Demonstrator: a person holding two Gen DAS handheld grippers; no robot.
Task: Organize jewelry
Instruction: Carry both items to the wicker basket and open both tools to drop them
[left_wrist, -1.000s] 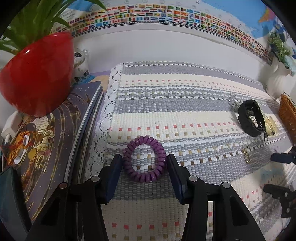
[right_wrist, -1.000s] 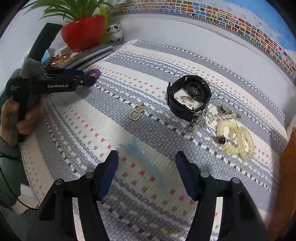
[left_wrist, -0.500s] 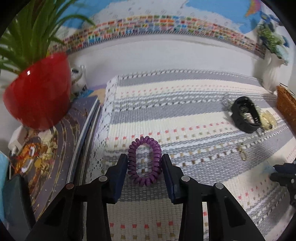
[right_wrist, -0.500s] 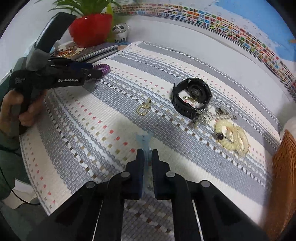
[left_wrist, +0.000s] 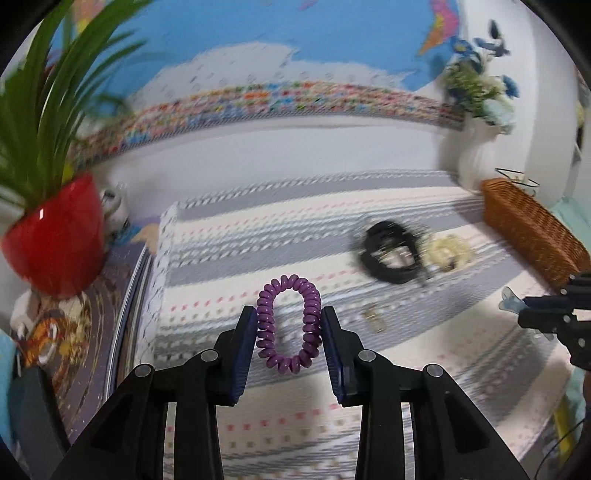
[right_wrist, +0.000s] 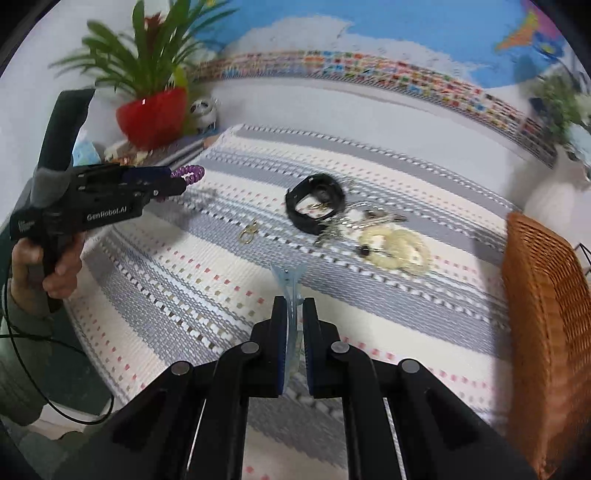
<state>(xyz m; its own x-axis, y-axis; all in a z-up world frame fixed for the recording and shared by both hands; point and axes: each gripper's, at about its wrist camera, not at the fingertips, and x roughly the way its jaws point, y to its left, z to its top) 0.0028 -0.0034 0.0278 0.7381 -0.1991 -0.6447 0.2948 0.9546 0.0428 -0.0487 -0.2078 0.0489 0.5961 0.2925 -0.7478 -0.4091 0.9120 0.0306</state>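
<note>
Left wrist: left claw (left_wrist: 289, 325) closing, clamping purple coil (left_wrist: 289, 325); right claw (right_wrist: 294, 321) clamps blue clip (right_wrist: 290, 284).

Black grippers (right_wrist: 294, 321) with blue-padded jaws, silver screws, white "GenRobot.AI" lettering.

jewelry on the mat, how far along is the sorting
Nothing looks put away yet; the wicker basket shows no item inside from here. In hand: the left gripper, jaws closing, squeezes the purple coil hair tie, and the right gripper is shut on the pale blue hair clip. Left on the mat: the black watch, cream coil ties, gold charm and tangled chains.
</note>
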